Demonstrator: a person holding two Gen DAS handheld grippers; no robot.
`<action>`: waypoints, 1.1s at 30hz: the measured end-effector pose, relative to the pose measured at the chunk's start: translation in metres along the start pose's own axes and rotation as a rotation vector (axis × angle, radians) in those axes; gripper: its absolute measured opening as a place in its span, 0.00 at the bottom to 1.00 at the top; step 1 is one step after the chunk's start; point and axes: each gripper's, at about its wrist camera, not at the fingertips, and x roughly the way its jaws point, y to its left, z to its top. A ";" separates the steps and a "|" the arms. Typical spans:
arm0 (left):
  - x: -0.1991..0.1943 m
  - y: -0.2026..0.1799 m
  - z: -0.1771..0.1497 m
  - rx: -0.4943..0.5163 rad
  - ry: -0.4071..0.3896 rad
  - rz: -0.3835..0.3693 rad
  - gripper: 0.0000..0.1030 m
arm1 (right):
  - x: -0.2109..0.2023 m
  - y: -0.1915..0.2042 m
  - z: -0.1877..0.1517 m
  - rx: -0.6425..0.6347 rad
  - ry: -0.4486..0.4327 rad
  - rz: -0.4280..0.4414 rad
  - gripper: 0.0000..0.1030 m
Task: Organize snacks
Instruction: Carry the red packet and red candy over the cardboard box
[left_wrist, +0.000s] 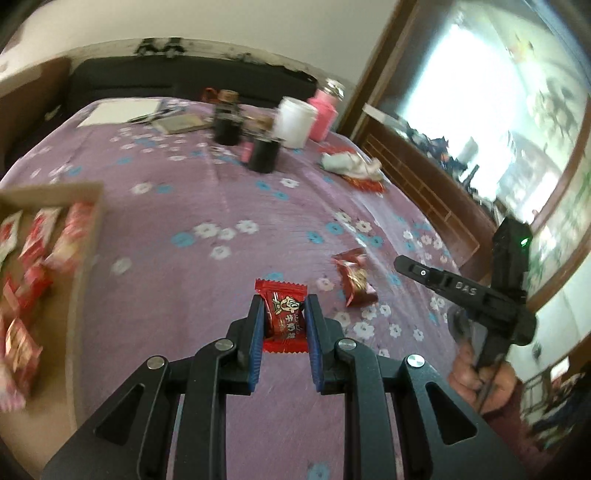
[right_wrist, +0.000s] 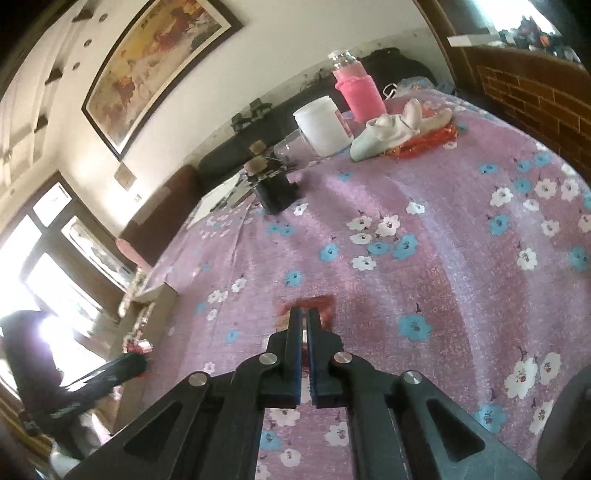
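In the left wrist view my left gripper (left_wrist: 285, 306) is shut on a red wrapped candy (left_wrist: 284, 314) and holds it over the purple flowered tablecloth (left_wrist: 207, 206). A second dark red candy (left_wrist: 355, 278) lies on the cloth to the right. A cardboard box (left_wrist: 85, 236) at the left edge holds several red and white snack packets (left_wrist: 40, 236). In the right wrist view my right gripper (right_wrist: 303, 314) is nearly closed on a thin red wrapper (right_wrist: 321, 306), seen edge-on between the fingers. The right gripper's body shows in the left wrist view at the right (left_wrist: 480, 295).
At the far side of the table stand a white tub (left_wrist: 295, 122), a pink bottle (left_wrist: 325, 110), black jars (left_wrist: 264, 153), papers (left_wrist: 122, 110) and a crumpled white cloth on red wrapping (left_wrist: 351, 166). The box also shows in the right wrist view (right_wrist: 147, 317).
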 end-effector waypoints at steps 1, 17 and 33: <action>-0.008 0.006 -0.003 -0.019 -0.012 0.001 0.18 | 0.001 0.001 0.000 -0.006 -0.001 -0.011 0.03; -0.106 0.079 -0.041 -0.186 -0.162 0.080 0.18 | 0.062 0.055 -0.021 -0.270 0.159 -0.280 0.33; -0.151 0.163 -0.065 -0.353 -0.226 0.253 0.18 | 0.022 0.159 -0.037 -0.403 0.132 -0.092 0.26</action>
